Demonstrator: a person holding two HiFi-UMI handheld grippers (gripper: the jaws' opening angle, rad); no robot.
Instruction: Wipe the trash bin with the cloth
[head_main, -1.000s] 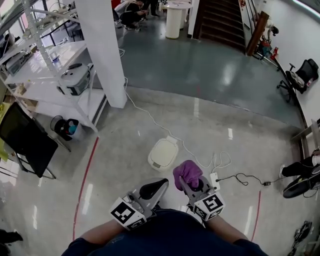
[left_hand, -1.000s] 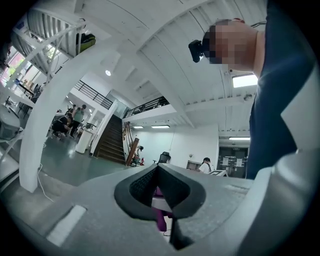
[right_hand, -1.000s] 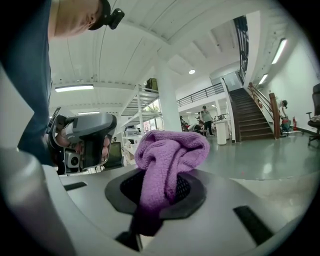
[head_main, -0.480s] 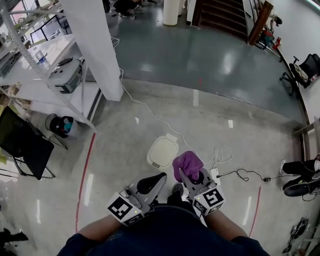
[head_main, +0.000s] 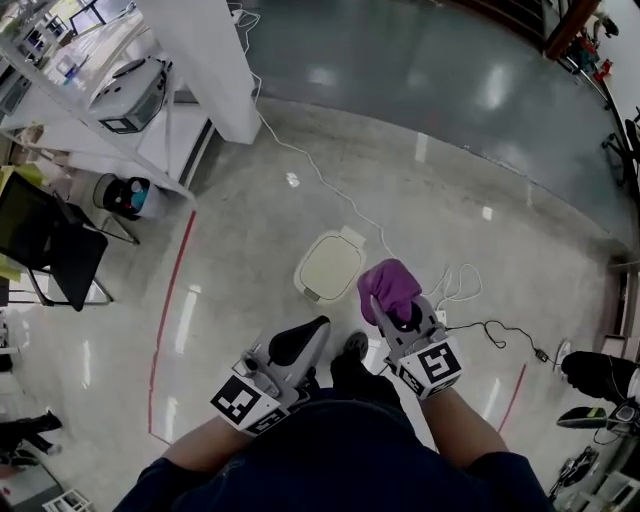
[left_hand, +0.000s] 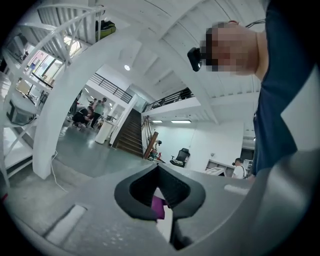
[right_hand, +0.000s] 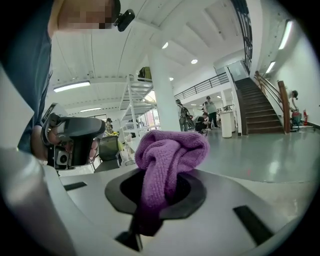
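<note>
The trash bin (head_main: 328, 266), white with a cream lid, stands on the floor just ahead of me. A purple cloth (head_main: 389, 288) bunches out of my right gripper (head_main: 398, 313), which is shut on it, to the right of the bin and above the floor. In the right gripper view the cloth (right_hand: 167, 150) rises in a knot from between the jaws. My left gripper (head_main: 308, 332) is held low and to the left, nearer me than the bin. Its black jaws are shut with nothing in them; the left gripper (left_hand: 159, 170) points out across the hall.
A white pillar (head_main: 210, 60) and a white shelf rack (head_main: 130, 95) stand at the far left. A small black bin (head_main: 125, 195) and a black panel (head_main: 50, 250) sit below them. A white cable (head_main: 320, 180) runs past the trash bin to a power strip (head_main: 441, 318). Red tape (head_main: 170, 310) marks the floor.
The view has tipped further down and the trash bin now sits closer to both grippers. The right gripper keeps the cloth and has shifted slightly up in the view; the left stays shut.
</note>
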